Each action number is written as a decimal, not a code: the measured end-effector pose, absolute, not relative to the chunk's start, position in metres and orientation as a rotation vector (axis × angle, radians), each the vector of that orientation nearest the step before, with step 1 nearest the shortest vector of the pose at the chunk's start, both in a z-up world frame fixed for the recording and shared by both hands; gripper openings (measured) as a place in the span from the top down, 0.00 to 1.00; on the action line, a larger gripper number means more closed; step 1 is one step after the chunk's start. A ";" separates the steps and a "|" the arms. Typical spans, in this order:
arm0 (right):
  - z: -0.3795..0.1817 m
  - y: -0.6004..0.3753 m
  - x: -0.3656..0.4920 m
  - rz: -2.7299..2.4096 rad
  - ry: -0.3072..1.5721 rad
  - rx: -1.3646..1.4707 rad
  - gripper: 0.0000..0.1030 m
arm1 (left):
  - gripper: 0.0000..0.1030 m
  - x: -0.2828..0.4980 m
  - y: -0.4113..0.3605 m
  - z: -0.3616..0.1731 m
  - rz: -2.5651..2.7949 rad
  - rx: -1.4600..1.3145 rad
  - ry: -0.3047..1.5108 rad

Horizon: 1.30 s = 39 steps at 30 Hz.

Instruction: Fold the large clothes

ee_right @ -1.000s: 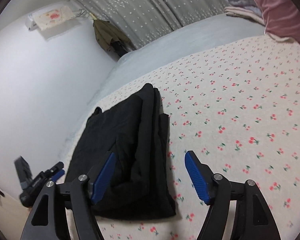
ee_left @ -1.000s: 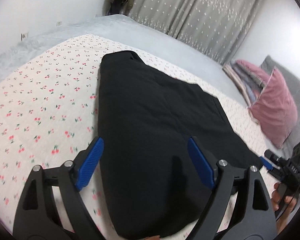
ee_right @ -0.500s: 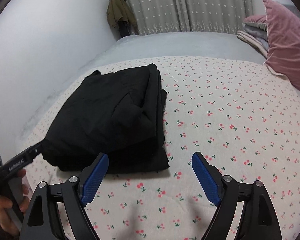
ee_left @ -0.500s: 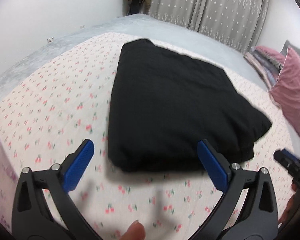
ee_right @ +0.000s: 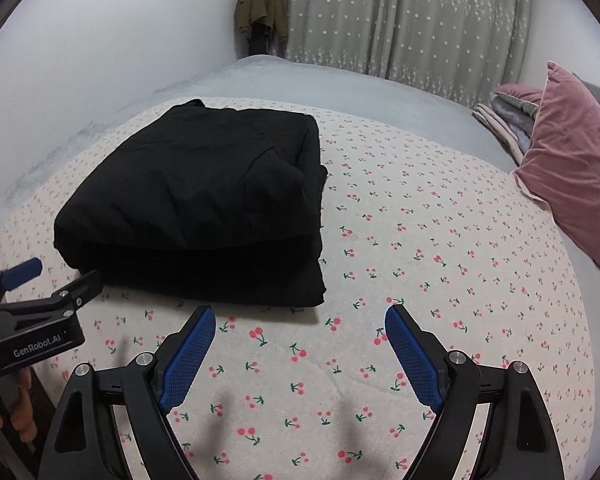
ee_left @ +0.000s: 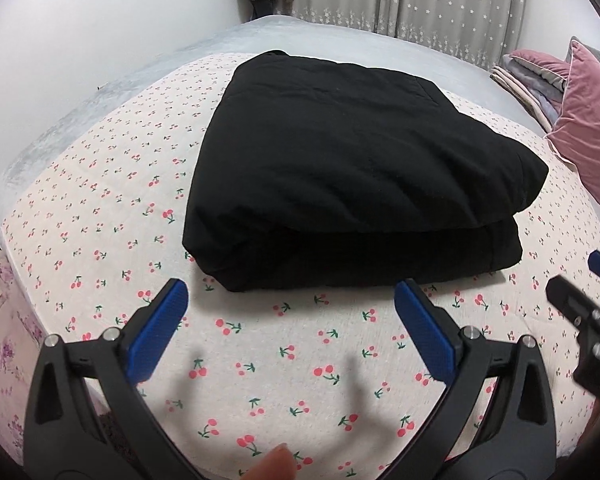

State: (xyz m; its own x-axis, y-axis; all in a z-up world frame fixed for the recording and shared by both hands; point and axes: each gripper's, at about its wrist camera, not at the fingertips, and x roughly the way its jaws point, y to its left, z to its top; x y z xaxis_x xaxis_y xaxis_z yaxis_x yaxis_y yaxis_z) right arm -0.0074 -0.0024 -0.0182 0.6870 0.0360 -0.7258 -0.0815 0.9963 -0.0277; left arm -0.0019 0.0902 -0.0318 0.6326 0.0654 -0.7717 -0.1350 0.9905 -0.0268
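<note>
The folded black garment [ee_left: 352,184] lay on the cherry-print bed sheet [ee_left: 100,208]. Both the left tongs [ee_left: 291,320] and right tongs [ee_right: 300,340] hung spread wide and empty just short of it, touching nothing.

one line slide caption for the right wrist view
Folded black garment rests on the cherry-print bedspread; the open right gripper hangs empty in front of it.
</note>
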 end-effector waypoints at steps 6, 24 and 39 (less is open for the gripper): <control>-0.026 0.000 0.000 0.080 0.840 -0.065 0.15 | 0.01 -0.001 0.091 -0.032 0.137 -0.086 0.875; -0.038 0.006 0.009 0.089 0.871 -0.084 0.15 | 0.01 0.002 0.099 -0.037 0.149 -0.085 0.892; -0.037 0.001 0.010 0.086 0.870 -0.065 0.15 | 0.01 0.001 0.098 -0.040 0.146 -0.077 0.897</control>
